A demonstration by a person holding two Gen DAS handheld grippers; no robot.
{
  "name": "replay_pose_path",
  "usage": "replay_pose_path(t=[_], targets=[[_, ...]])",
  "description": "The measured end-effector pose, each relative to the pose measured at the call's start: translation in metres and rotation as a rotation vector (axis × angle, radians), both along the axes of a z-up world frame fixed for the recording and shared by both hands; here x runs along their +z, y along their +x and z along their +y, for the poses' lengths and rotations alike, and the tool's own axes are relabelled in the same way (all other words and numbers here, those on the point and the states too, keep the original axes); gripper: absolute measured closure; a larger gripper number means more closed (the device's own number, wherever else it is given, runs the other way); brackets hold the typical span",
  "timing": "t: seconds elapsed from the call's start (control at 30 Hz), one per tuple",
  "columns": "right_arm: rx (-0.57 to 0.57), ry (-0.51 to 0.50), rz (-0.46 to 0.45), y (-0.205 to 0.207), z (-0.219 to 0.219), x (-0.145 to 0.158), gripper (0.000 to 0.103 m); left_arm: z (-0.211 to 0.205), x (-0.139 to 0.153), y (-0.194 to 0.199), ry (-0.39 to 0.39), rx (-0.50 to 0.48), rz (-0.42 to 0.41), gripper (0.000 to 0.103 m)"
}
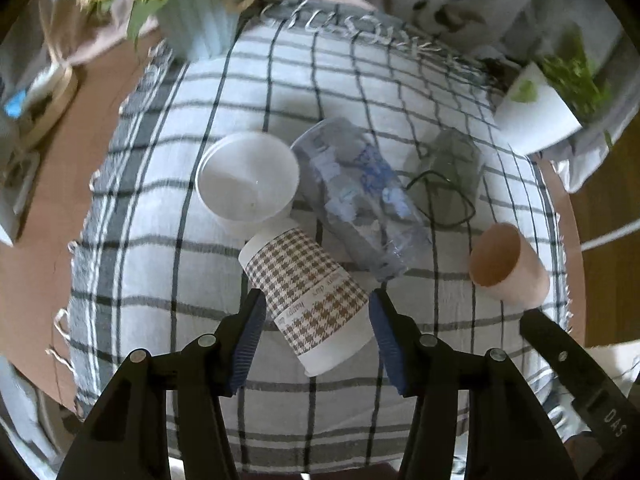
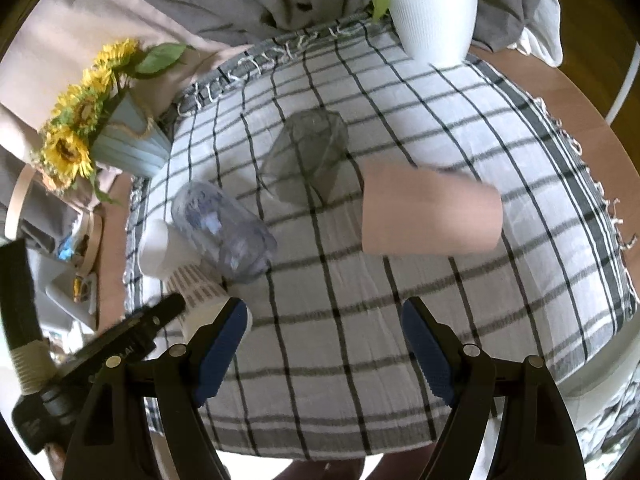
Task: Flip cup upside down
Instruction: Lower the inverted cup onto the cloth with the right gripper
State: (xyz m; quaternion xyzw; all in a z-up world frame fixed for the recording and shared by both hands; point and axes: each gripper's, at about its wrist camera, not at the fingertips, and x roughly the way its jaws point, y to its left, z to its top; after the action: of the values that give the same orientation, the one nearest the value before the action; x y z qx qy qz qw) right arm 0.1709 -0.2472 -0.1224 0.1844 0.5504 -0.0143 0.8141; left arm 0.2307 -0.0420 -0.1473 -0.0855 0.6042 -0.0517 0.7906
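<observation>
Altogether five cups lay or stood on a crinkled white cloth (image 1: 160, 240) crossed by a dark grey check, its fringed edges stopping short of the brown table (image 1: 44, 216) on every visible side. Nearest the left gripper (image 1: 316, 304) lay a paper cup with a brown houndstooth sleeve (image 1: 308, 300), on its side, its wide white mouth toward the camera. Its body lay between the ribbed blue pads (image 1: 248, 340), which stood spread on either side and, as far as the left wrist view shows, did not press it. Beyond it a plain white cup (image 1: 248, 178) stood upright, smooth and round-rimmed, touching a clear plastic cup printed in blue (image 1: 360, 196) that lay tipped over. A faceted smoky glass (image 2: 306, 160) sat farther back, near the middle of the cloth. A matte tan paper cup (image 2: 430, 212) lay on its side to the right, well apart from the others.

The right gripper (image 2: 324, 320) hovered above bare cloth with its jaws wide apart and nothing between them, pointing toward the tan cup. Open checked cloth stretched between that gripper and the tan cup. At the far edge stood a ribbed white planter (image 2: 434, 12), and at the left corner a pale blue fluted vase of sunflowers (image 2: 128, 148).
</observation>
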Motion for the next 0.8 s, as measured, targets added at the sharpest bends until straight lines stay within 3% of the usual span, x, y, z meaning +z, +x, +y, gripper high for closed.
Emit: replay_pose_path(t=[0.4,0.8], targets=[[0.044,0.014,-0.021,0.044,0.0,0.003,0.023,0.012,-0.032,0.034,-0.026,0.134,0.149,0.05],[0.059,0.009,0.036,0.059,-0.005,-0.016,0.023,0.013,-0.046,0.046,-0.037,0.178,0.161,0.047]])
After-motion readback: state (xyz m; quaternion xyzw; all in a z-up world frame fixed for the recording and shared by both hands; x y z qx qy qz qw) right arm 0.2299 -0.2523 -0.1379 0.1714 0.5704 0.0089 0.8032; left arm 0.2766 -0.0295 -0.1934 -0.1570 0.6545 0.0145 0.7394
